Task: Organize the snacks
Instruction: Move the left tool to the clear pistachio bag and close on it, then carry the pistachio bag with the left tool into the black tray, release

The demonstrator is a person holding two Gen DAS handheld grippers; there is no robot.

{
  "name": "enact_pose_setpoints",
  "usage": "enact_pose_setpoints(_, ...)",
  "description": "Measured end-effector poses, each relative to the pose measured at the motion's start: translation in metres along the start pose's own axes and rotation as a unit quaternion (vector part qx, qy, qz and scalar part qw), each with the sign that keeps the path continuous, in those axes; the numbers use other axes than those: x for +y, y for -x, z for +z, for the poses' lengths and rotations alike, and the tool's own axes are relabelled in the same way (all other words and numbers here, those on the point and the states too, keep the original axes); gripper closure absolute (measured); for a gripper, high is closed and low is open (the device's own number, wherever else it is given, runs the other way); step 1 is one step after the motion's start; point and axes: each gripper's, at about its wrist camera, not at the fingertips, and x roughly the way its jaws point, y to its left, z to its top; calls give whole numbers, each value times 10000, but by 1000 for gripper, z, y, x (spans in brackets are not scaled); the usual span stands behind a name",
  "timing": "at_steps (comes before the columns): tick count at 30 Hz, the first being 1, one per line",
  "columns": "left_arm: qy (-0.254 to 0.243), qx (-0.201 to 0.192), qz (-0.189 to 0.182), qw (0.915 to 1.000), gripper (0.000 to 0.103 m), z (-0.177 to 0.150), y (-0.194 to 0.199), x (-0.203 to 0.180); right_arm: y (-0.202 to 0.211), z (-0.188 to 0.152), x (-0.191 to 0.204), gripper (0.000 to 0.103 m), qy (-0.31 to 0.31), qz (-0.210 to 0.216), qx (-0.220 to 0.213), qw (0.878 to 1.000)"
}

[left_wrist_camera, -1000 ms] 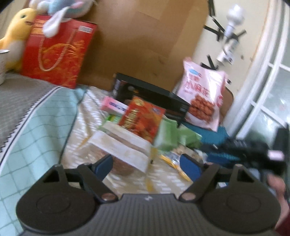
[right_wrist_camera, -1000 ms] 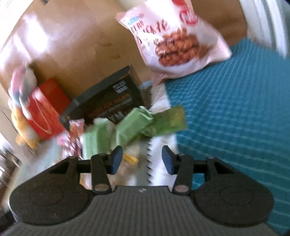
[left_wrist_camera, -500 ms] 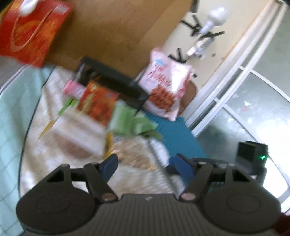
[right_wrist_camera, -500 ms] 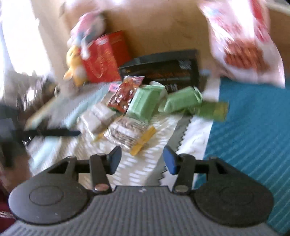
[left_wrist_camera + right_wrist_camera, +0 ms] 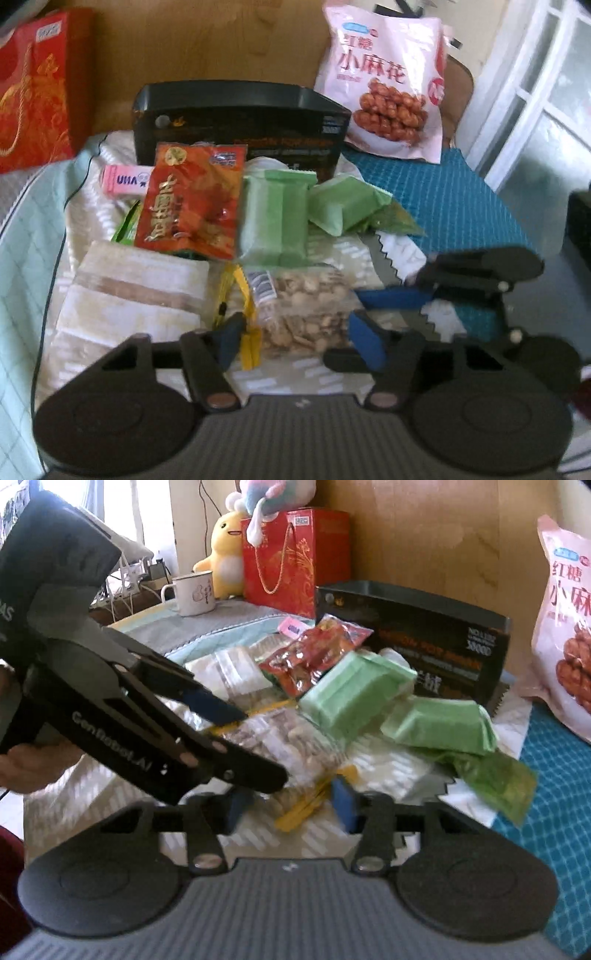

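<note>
Both pairs of jaws have just been closing yet stand apart, gripping nothing: the left gripper [image 5: 297, 341] and right gripper [image 5: 290, 805] flank a clear bag of nuts [image 5: 308, 312] (yellow-sealed) lying before the green packets [image 5: 275, 218].

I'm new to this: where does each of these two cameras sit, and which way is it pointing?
Left wrist view: sits on the left claw, looking down along its fingers at the clear nut bag; the right claw enters from the right.
Right wrist view: sits on the right claw, facing the same pile; the left claw and a hand show at left.
Both share the nut bag, red snack packet and black box.
</note>
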Motion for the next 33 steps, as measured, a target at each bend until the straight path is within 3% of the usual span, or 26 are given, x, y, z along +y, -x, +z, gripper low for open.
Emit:
enact_pose_setpoints(2, 199, 59, -267, 9994, 51, 8, 11, 3, 3, 5, 0, 69, -97, 23, 41, 9999)
enact_pose_setpoints(5, 98, -344, -491, 9982, 51, 35, 41, 0, 26, 27, -6, 71, -140, 33, -246, 9996)
enact_pose_setpoints(8, -78, -882, -410, 9952, 45, 90, 63, -8, 47, 76, -18, 71, -14, -201, -687, 9974)
enact_pose_setpoints(11, -295, -1215, -153, 9920, 40, 149, 57, -9, 47, 134, -46, 71, 168, -548, -994, 9934)
enact_pose_setpoints(15, 148, -754, -12, 9970, 42, 193, 0, 23, -2, 178, -109, 71, -495, -576, -510, 9958)
enact_pose_setpoints(20, 910, -138, 137, 9957, 42, 189, -61, 66, -74, 169, -134, 70, -1035, -679, 198, 9921)
enact_pose_setpoints(23, 674, -201, 454, 9965, 36, 188, -67, 66, -95, 170, -131, 67, -975, -866, 373, 9908)
enact_pose_setpoints(26, 756, -197, 385, 9962, 36, 187, -58, 67, -100, 175, -128, 64, -1027, -1005, 469, 9885)
enact_pose_setpoints(30, 589, -773, 15, 9953, 35, 166, 10, 75, -53, 168, -103, 60, -690, -1370, -115, 9881)
enact_pose_setpoints(31, 580, -936, -71, 9939, 32, 152, 31, 78, -36, 162, -99, 59, -716, -1309, -336, 9882)
enact_pose_setpoints(33, 501, -1129, 22, 9923, 30, 113, 65, 86, 4, 137, -87, 55, -995, -755, -781, 9891)
